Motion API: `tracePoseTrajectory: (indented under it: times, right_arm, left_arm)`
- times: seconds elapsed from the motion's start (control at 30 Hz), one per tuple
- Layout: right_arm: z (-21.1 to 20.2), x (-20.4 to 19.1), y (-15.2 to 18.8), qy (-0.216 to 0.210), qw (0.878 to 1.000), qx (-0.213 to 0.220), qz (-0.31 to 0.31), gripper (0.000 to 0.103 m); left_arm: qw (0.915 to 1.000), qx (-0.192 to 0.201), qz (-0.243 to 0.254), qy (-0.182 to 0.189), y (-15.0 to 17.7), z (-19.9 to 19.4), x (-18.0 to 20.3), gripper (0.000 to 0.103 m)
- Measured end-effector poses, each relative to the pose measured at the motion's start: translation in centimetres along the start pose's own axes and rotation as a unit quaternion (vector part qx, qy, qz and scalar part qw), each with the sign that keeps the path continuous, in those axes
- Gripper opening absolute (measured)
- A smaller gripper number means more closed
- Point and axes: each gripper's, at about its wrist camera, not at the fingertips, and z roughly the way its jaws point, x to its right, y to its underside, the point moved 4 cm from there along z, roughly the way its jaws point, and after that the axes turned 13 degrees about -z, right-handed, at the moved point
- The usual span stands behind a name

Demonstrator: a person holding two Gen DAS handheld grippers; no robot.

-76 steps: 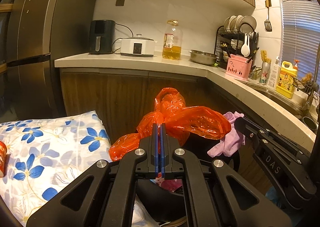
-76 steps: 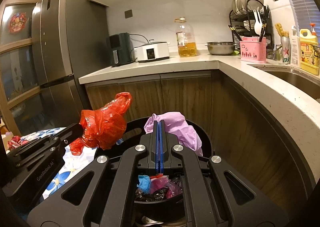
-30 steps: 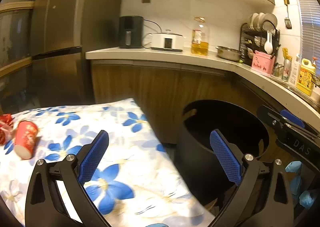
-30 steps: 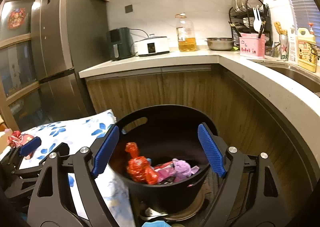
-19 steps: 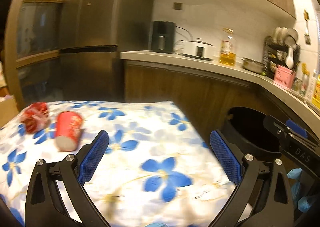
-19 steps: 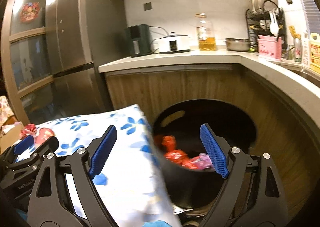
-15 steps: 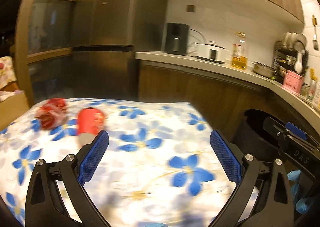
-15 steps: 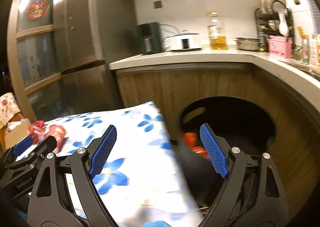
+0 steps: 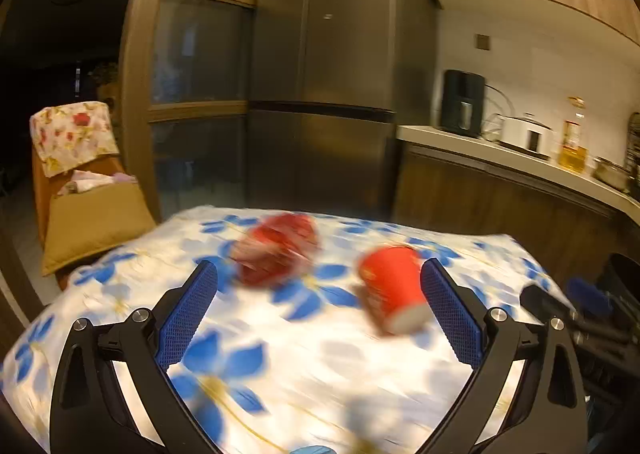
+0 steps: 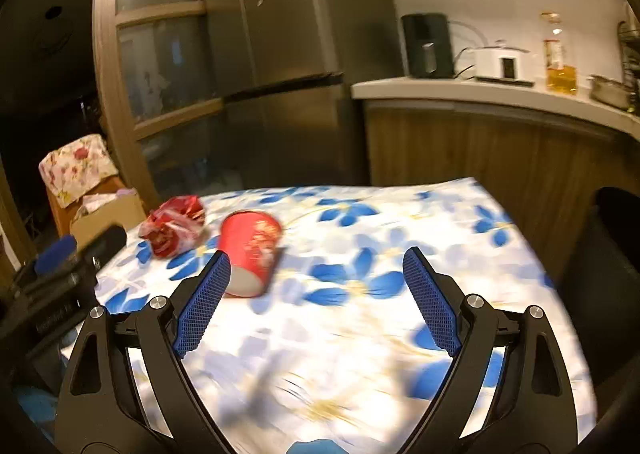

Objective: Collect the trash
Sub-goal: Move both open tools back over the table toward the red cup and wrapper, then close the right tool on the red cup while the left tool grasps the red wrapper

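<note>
Jaws of left gripper (image 9: 318, 308) and right gripper (image 10: 316, 300) wide, empty; red cup (image 10: 251, 254) mid-tablecloth (image 10: 380, 238).

The surface (image 10: 360, 334) wears a white cloth printed with blue flowers. On it lie a red cup (image 10: 250, 250) with a pale pattern and a crumpled red wrapper (image 10: 174, 225). Both grippers are black with blue pads (image 9: 188, 310), and the bin (image 10: 612, 254) is black.
</note>
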Motion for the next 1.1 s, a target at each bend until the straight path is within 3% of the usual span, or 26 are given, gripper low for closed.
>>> tracePoseTrajectory:
  times: [0.17, 0.43, 0.6, 0.67, 0.77, 0.8, 0.87, 0.93, 0.97, 1.03, 1.1]
  right_arm:
    - [4.6, -2.7, -0.4, -0.007, 1.0, -0.026, -0.011, 0.087]
    - [9.2, -4.4, 0.5, -0.018, 0.998, -0.063, -0.007, 0.087]
    - [10.4, -4.8, 0.6, -0.028, 0.997, -0.075, -0.009, 0.074]
    - [10.8, -5.1, 0.7, -0.032, 0.996, -0.08, -0.015, 0.062]
    - [11.0, -5.2, 0.9, -0.036, 0.996, -0.084, -0.016, 0.054]
    - [10.9, -5.2, 0.9, -0.038, 0.996, -0.084, -0.015, 0.054]
    - [10.8, -5.2, 0.9, -0.04, 0.996, -0.081, -0.015, 0.054]
    - [10.7, -5.4, 0.9, -0.041, 0.996, -0.08, -0.019, 0.053]
    - [10.6, -5.5, 0.9, -0.041, 0.996, -0.079, -0.021, 0.053]
    - [10.5, -5.6, 0.8, -0.041, 0.996, -0.077, -0.027, 0.053]
    - [10.1, -5.7, 0.8, -0.04, 0.996, -0.073, -0.031, 0.053]
  left_arm:
    - [0.9996, -0.008, -0.025, 0.002, -1.7, 3.3, -2.3, 0.097]
    - [0.9992, -0.032, -0.021, 0.009, -1.9, 7.2, -3.1, 0.097]
    - [0.9983, -0.05, -0.028, 0.009, -2.2, 9.5, -3.9, 0.097]
    - [0.9981, -0.059, -0.019, 0.005, -2.1, 10.3, -3.9, 0.097]
    - [0.9958, -0.089, -0.021, 0.003, -1.5, 11.6, -4.3, 0.087]
    - [0.995, -0.097, -0.024, 0.003, -1.4, 11.9, -4.4, 0.074]
    - [0.9933, -0.112, -0.03, 0.005, -1.1, 12.4, -4.7, 0.06]
    - [0.993, -0.114, -0.031, 0.006, -0.9, 12.4, -4.8, 0.054]
    - [0.9929, -0.116, -0.028, 0.008, -0.8, 12.4, -4.8, 0.042]
    - [0.9927, -0.118, -0.022, 0.009, -0.6, 12.3, -4.6, 0.04]
    - [0.9925, -0.12, -0.022, 0.013, -0.5, 12.2, -4.6, 0.032]
